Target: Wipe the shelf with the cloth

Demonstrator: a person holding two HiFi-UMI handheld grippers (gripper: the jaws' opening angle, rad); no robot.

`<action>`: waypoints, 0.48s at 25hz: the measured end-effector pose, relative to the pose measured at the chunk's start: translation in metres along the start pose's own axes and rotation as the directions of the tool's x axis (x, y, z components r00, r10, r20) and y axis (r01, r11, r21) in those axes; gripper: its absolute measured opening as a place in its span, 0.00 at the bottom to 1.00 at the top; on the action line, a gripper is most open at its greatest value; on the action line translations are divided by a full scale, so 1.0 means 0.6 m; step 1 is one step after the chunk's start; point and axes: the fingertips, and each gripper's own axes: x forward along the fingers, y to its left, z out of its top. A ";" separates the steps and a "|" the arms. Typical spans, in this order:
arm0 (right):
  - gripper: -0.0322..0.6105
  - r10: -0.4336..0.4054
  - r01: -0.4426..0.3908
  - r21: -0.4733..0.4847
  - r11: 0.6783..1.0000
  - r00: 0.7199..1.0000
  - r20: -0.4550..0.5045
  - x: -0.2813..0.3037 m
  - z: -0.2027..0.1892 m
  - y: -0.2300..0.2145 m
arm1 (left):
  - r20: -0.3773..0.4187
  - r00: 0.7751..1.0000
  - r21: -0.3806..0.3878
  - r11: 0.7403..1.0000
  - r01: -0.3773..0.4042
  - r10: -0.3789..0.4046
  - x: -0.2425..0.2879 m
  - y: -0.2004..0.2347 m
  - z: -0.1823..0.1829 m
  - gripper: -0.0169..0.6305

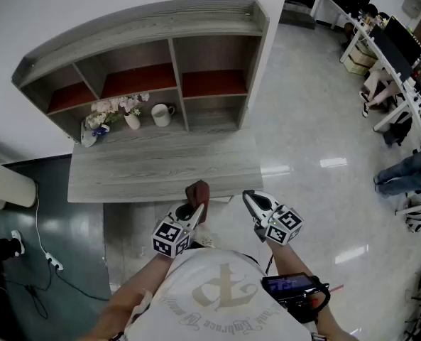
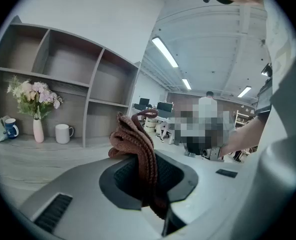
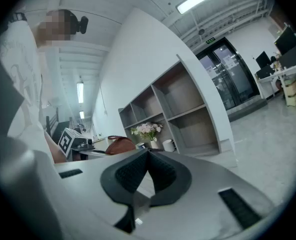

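Observation:
The grey wooden shelf unit (image 1: 160, 163) stands against the wall ahead of me, with a desk-like lower board and red-backed upper compartments. In the left gripper view the shelf (image 2: 63, 74) fills the left side. A brown knitted cloth (image 1: 198, 190) hangs bunched just off the board's front edge, and my left gripper (image 1: 189, 208) is shut on it. That cloth (image 2: 138, 149) rises out of the left gripper (image 2: 147, 180). My right gripper (image 1: 251, 199) is held beside it to the right, shut and empty. In the right gripper view, the right gripper (image 3: 148, 156) points towards the shelf (image 3: 187, 114), with the cloth (image 3: 120, 145) at its left.
A white vase of flowers (image 1: 130, 112), a white mug (image 1: 160, 114) and a small blue-and-white object (image 1: 89, 135) stand at the back left of the lower board. People sit at desks (image 1: 380, 84) far right. A cable and power strip (image 1: 50, 261) lie on the floor at left.

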 end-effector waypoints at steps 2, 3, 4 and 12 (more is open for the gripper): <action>0.05 -0.002 0.002 0.000 1.000 1.000 0.003 -0.017 -0.001 0.010 | -0.001 1.000 -0.005 1.000 -0.004 0.004 -0.010 -0.015 -0.006 0.13; 0.05 -0.003 0.003 -0.001 1.000 1.000 0.004 -0.026 -0.002 0.015 | -0.002 1.000 -0.006 1.000 -0.005 0.005 -0.015 -0.024 -0.009 0.13; 0.05 -0.003 0.003 -0.002 1.000 1.000 0.004 -0.034 -0.004 0.020 | -0.003 1.000 -0.007 1.000 -0.003 0.003 -0.019 -0.032 -0.013 0.13; 0.05 -0.017 0.017 -0.009 1.000 1.000 0.010 -0.075 -0.021 0.050 | -0.003 1.000 -0.006 1.000 0.007 -0.007 -0.045 -0.070 -0.035 0.13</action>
